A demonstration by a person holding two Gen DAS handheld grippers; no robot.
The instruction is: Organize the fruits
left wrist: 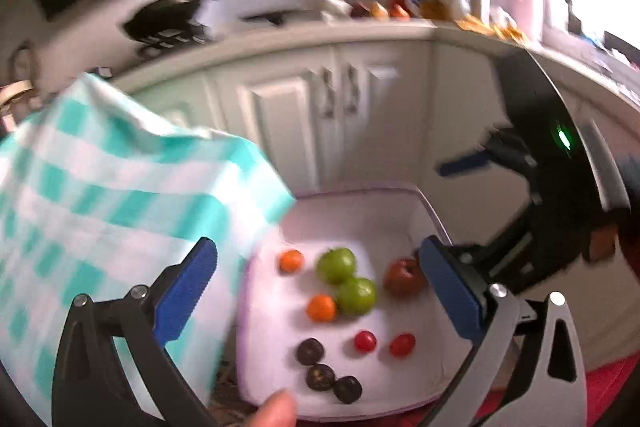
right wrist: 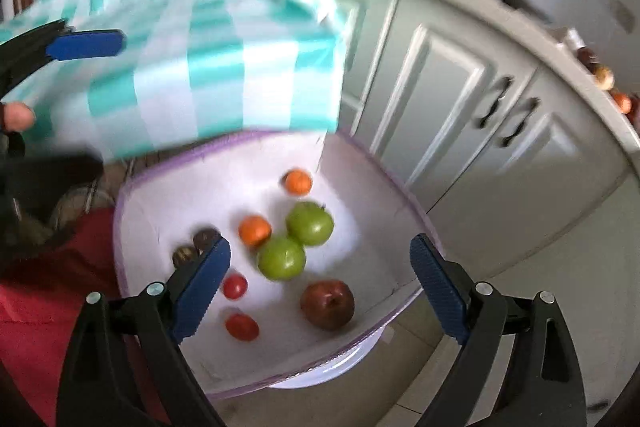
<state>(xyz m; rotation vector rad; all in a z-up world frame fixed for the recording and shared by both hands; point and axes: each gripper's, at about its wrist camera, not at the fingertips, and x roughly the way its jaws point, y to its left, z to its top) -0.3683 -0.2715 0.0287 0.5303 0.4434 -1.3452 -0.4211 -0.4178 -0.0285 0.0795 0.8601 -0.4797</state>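
Both tools, left tool (left wrist: 316, 291) and right tool (right wrist: 320, 291), gaped apart, empty, above the white bin (right wrist: 360, 163) where the fruits (right wrist: 310, 223) lay; its checked lid (right wrist: 192, 39) stood raised.

Blurred and partly covered views

The checked cloth (left wrist: 112, 195) hides the white bin's (left wrist: 400, 203) left wall; tabletop (left wrist: 360, 27) clutter is smeared beyond naming; a fingertip (left wrist: 276, 411) is cut off below.

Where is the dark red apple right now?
In both wrist views, the dark red apple lies inside the white bin, beside the two green fruits.
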